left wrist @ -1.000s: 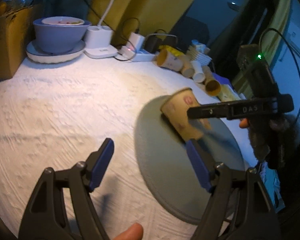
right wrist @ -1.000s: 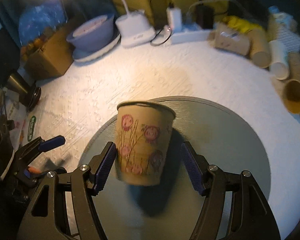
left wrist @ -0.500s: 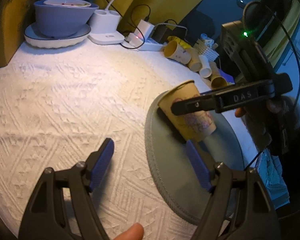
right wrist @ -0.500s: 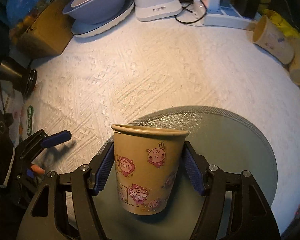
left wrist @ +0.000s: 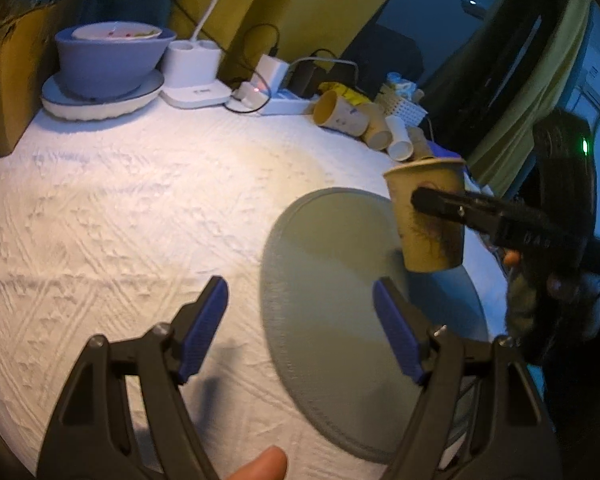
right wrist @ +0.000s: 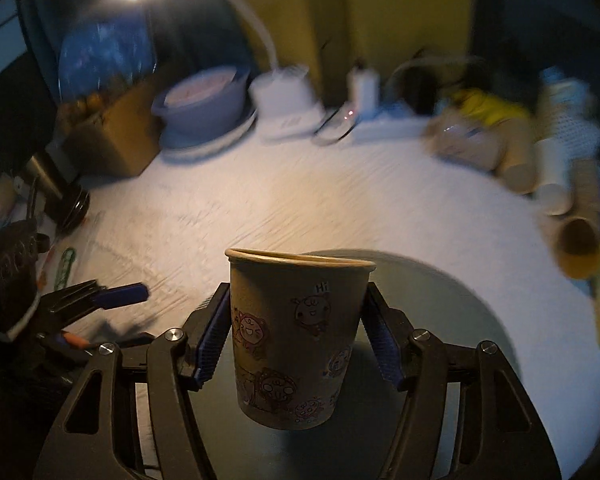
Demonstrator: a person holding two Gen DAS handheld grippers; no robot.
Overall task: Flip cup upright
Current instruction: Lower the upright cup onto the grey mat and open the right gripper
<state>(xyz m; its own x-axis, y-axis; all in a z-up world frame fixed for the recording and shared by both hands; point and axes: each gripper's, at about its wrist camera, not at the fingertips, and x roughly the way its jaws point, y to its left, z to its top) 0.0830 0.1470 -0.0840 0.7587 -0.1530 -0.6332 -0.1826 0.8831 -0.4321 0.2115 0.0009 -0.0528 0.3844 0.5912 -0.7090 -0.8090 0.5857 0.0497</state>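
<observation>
A brown paper cup with pink cartoon prints is upright, mouth up, held a little above the round grey mat. My right gripper is shut on the cup, one blue pad on each side. In the left wrist view the cup hangs over the mat's far right edge, clamped by the right gripper. My left gripper is open and empty, low over the white tablecloth at the mat's left edge.
A purple bowl on a white plate stands at the back left beside a white lamp base and a power strip. Several paper cups lie on their sides at the back right. A cardboard box is far left.
The right gripper has turned the cup from tilted to upright and lifted it toward the mat's far right edge. The left gripper stayed open in about the same place.
</observation>
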